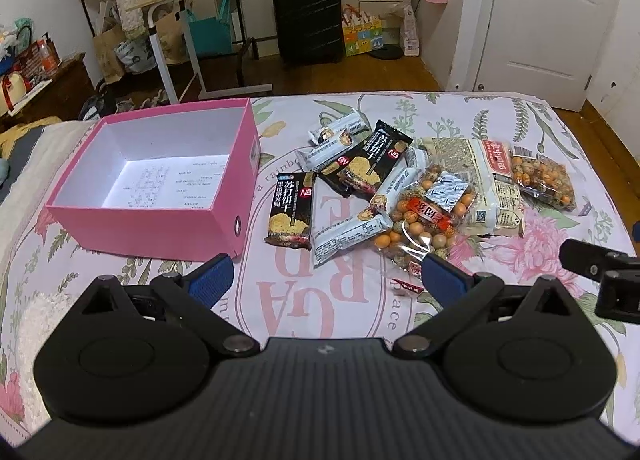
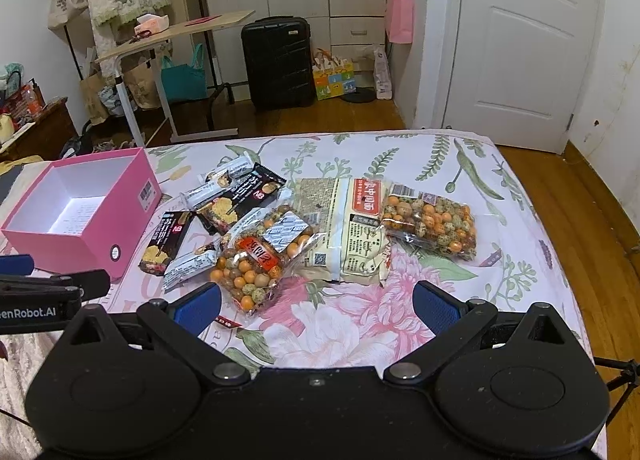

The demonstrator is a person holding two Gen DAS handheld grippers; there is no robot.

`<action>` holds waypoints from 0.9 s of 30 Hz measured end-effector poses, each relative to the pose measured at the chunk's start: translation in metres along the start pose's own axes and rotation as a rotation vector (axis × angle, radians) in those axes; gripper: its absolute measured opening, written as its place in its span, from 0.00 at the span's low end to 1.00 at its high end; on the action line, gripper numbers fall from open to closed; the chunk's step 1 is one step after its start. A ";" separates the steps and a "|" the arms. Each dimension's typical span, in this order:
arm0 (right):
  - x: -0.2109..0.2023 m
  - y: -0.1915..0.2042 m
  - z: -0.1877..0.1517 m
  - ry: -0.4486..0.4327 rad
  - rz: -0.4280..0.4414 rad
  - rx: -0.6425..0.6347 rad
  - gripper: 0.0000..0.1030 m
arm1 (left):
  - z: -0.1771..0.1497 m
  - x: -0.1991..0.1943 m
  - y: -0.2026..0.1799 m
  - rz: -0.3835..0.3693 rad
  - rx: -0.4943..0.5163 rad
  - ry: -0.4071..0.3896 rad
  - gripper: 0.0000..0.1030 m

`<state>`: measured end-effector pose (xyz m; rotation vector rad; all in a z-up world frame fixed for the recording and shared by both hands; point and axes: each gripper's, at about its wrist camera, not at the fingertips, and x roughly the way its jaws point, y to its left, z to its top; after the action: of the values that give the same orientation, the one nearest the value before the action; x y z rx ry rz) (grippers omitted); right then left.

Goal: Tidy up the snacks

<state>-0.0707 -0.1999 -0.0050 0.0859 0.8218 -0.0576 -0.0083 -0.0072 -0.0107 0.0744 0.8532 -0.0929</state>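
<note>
The left gripper (image 1: 326, 276) and right gripper (image 2: 316, 302) hover with jaws spread, empty, over the bed's (image 2: 460, 163) near edge; snack packets (image 1: 400, 187) lie heaped mid-bed, right of the empty pink box (image 1: 104, 215), likely awaiting sorting.

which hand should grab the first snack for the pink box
Left, probably. The open left tool points at the black cracker packet lying right beside the pink box. The open right tool faces the nut bag and noodle pack, farther from it.
</note>
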 end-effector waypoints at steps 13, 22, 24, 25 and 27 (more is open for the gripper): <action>0.003 0.001 -0.001 0.014 -0.029 -0.015 1.00 | -0.004 -0.001 -0.001 -0.024 -0.009 -0.020 0.99; 0.003 0.005 -0.002 0.007 -0.052 -0.034 1.00 | -0.006 0.001 0.000 -0.006 -0.005 0.006 0.99; 0.003 0.006 -0.003 0.008 -0.056 -0.045 1.00 | -0.007 0.002 0.001 -0.006 -0.006 0.010 0.99; 0.003 0.006 -0.003 0.008 -0.058 -0.048 1.00 | -0.006 0.002 0.001 -0.008 -0.006 0.007 0.99; 0.003 0.007 -0.003 0.008 -0.062 -0.054 1.00 | -0.007 0.002 0.002 -0.011 -0.004 0.004 0.99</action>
<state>-0.0701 -0.1927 -0.0093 0.0102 0.8337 -0.0934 -0.0118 -0.0042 -0.0164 0.0657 0.8580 -0.1011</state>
